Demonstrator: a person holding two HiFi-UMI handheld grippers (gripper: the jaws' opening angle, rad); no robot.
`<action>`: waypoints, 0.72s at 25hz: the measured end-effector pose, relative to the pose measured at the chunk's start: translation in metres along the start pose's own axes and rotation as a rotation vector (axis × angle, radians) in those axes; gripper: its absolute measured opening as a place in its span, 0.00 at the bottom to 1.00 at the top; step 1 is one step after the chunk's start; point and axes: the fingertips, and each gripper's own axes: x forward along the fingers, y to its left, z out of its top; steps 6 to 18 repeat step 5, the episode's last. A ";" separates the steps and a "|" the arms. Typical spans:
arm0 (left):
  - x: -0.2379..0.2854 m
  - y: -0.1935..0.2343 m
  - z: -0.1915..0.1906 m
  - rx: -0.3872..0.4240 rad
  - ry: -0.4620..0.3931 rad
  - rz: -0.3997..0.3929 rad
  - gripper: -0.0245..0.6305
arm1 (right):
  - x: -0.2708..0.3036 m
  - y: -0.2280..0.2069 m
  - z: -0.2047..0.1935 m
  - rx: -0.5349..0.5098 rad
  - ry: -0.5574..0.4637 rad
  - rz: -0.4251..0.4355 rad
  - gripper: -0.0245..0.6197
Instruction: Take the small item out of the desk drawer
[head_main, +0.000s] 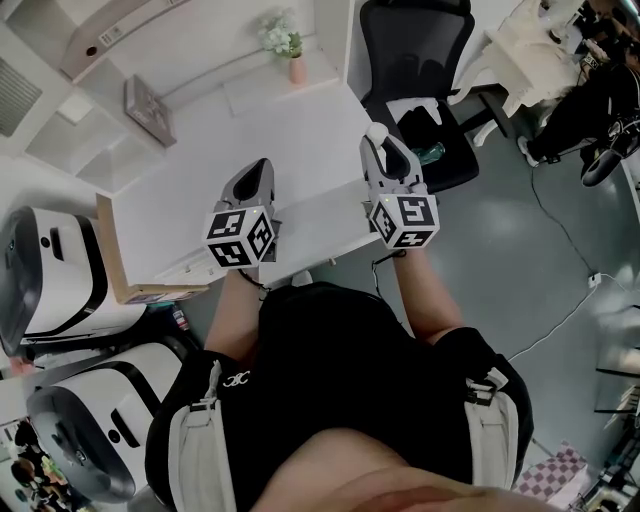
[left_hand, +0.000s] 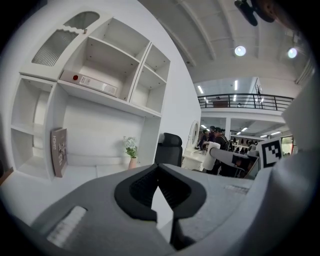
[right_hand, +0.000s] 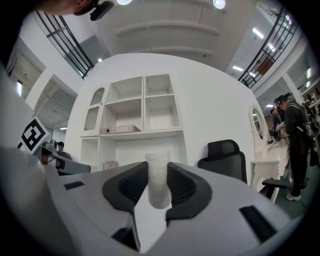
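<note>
The right tongs are clenched on the small white item, held upright near the edge of the surface. The left tongs are pinched together, empty. The item looks smooth and its top pokes past the pads, so a jolt might slip it loose to the floor.

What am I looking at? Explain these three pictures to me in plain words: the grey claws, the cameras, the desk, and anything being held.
No robot here: a person wears a camera on the head and holds a two-jaw claw in each hand. The head view looks down on both; the other two pictures look along each claw's jaws. The left claw is shut and empty. The right claw grips a small white cylinder. On the white desk stand a book and a small vase of flowers.
</note>
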 end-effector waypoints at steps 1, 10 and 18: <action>-0.002 -0.001 0.000 0.000 -0.001 0.001 0.06 | -0.001 0.000 0.000 0.001 0.001 0.001 0.21; -0.006 -0.003 -0.001 -0.005 -0.003 0.006 0.06 | -0.007 0.000 -0.001 0.011 0.005 0.002 0.22; -0.006 -0.003 -0.001 -0.005 -0.003 0.006 0.06 | -0.007 0.000 -0.001 0.011 0.005 0.002 0.22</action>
